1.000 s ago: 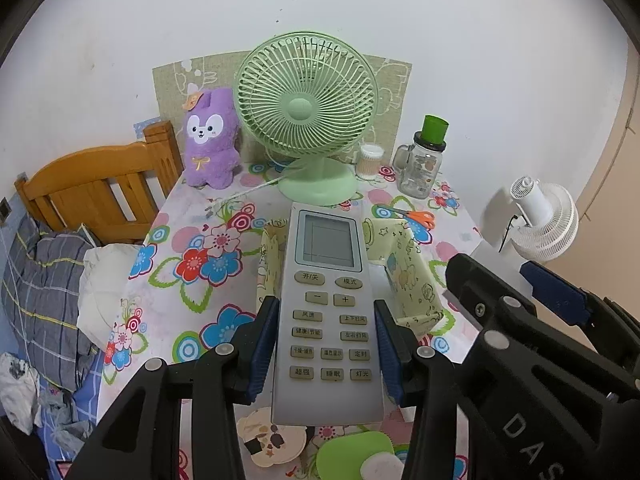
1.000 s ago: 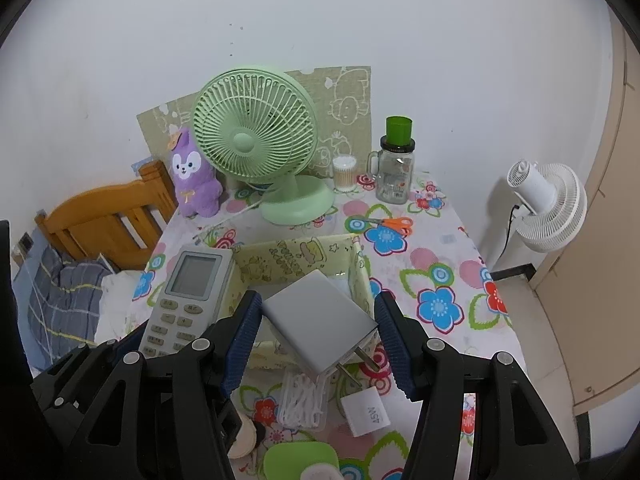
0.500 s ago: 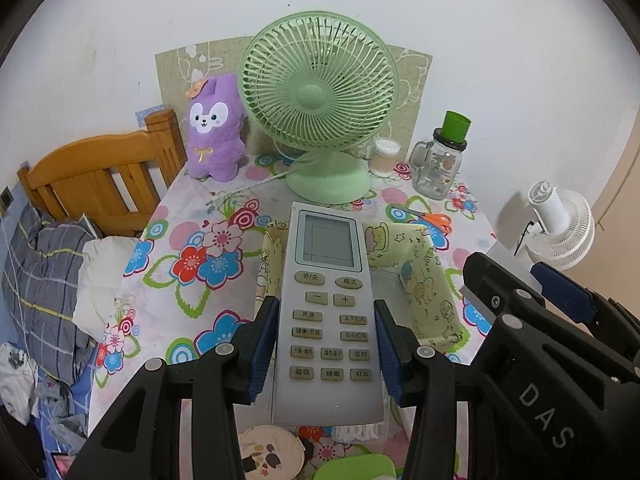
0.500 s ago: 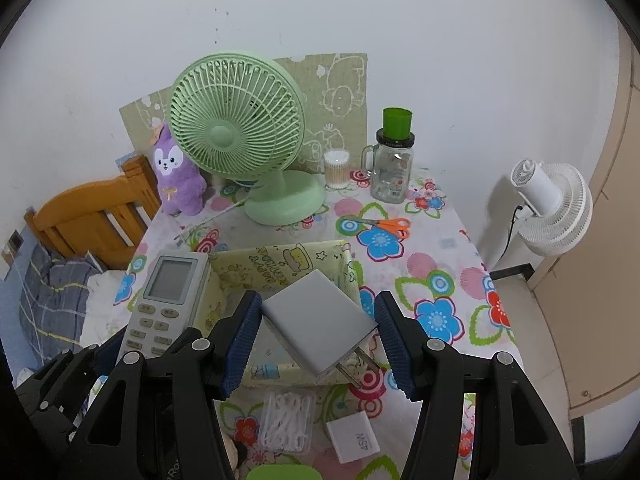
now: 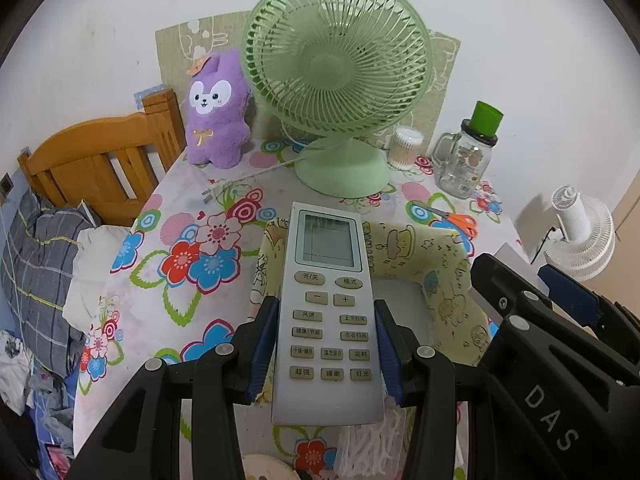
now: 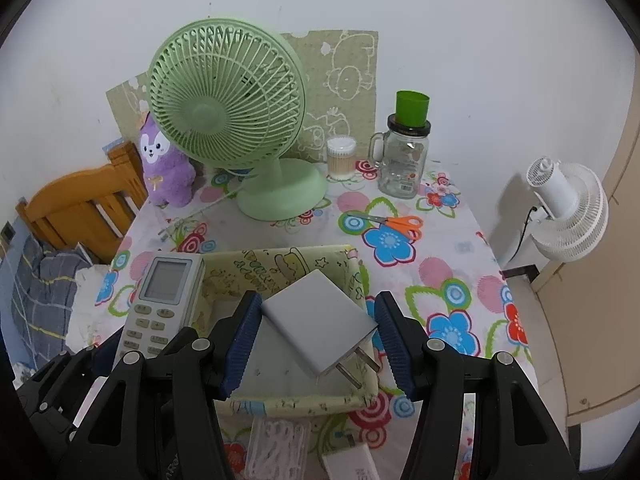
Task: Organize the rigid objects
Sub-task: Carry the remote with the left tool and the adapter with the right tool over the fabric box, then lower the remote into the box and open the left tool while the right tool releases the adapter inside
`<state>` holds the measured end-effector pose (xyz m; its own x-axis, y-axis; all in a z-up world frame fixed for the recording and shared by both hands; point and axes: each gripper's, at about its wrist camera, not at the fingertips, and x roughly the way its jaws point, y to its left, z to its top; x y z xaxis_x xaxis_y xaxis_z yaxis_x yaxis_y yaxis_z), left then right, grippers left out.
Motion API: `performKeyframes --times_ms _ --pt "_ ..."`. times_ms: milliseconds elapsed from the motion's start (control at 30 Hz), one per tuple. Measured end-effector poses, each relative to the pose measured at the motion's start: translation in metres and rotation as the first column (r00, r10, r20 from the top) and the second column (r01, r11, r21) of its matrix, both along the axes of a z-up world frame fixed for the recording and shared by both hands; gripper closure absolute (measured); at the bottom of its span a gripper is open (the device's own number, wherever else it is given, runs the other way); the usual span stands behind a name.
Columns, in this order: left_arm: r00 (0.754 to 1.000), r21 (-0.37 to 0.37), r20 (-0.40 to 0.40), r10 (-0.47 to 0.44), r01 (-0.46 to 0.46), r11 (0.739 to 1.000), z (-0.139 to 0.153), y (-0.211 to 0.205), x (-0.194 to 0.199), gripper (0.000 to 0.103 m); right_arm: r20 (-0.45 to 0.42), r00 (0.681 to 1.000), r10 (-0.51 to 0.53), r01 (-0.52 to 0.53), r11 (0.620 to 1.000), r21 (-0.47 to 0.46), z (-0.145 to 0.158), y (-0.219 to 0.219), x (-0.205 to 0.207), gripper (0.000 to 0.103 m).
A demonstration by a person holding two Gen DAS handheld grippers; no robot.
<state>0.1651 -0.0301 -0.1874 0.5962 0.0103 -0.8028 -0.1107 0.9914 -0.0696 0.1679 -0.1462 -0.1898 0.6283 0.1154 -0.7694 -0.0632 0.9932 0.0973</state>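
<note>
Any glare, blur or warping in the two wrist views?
Left wrist: sharp, strong fisheye bending with dark corners, faint reflection on the remote screen. Right wrist: same barrel warp, even soft light, white fan casts a soft wall shadow, charger crisp.

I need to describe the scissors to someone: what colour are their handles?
Orange handles on the scissors, clearest in the right wrist view.

- The left gripper point(image 5: 326, 344), carrying the white air-conditioner remote control point(image 5: 326, 320), came forward and down over the yellow cartoon-print fabric storage box point(image 5: 440, 280).
- The right gripper point(image 6: 316, 344), with the white plug-in charger block point(image 6: 320, 316), sank over that box's open inside.
</note>
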Motion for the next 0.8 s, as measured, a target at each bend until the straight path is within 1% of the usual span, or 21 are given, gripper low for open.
performKeyframes --times_ms 233,433,567,700,800 --pt "0.999 0.005 -0.034 0.01 -0.01 1.0 -0.019 -0.001 0.016 0.056 -0.028 1.0 -0.002 0.002 1.0 0.016 -0.021 0.0 0.02 0.041" --pt "0.998 0.018 -0.06 0.033 -0.032 0.999 -0.033 0.002 0.029 0.056 -0.041 0.999 -0.005 0.006 1.0 0.011 -0.036 0.001 0.036 0.041" --pt "0.997 0.043 -0.063 0.034 -0.032 0.999 -0.041 0.004 0.032 0.055 -0.051 0.999 -0.003 0.003 1.0 0.01 -0.045 0.002 0.044 0.041" --pt "0.995 0.035 -0.086 0.043 -0.04 0.999 -0.049 0.008 0.036 0.055 -0.06 0.998 0.003 -0.002 1.0 0.011 -0.052 0.004 0.048 0.041" --pt "0.996 0.047 -0.078 0.037 -0.033 0.998 -0.05 0.005 0.036 0.055 -0.065 0.998 0.008 -0.007 1.0 0.011 -0.057 0.006 0.051 0.041"
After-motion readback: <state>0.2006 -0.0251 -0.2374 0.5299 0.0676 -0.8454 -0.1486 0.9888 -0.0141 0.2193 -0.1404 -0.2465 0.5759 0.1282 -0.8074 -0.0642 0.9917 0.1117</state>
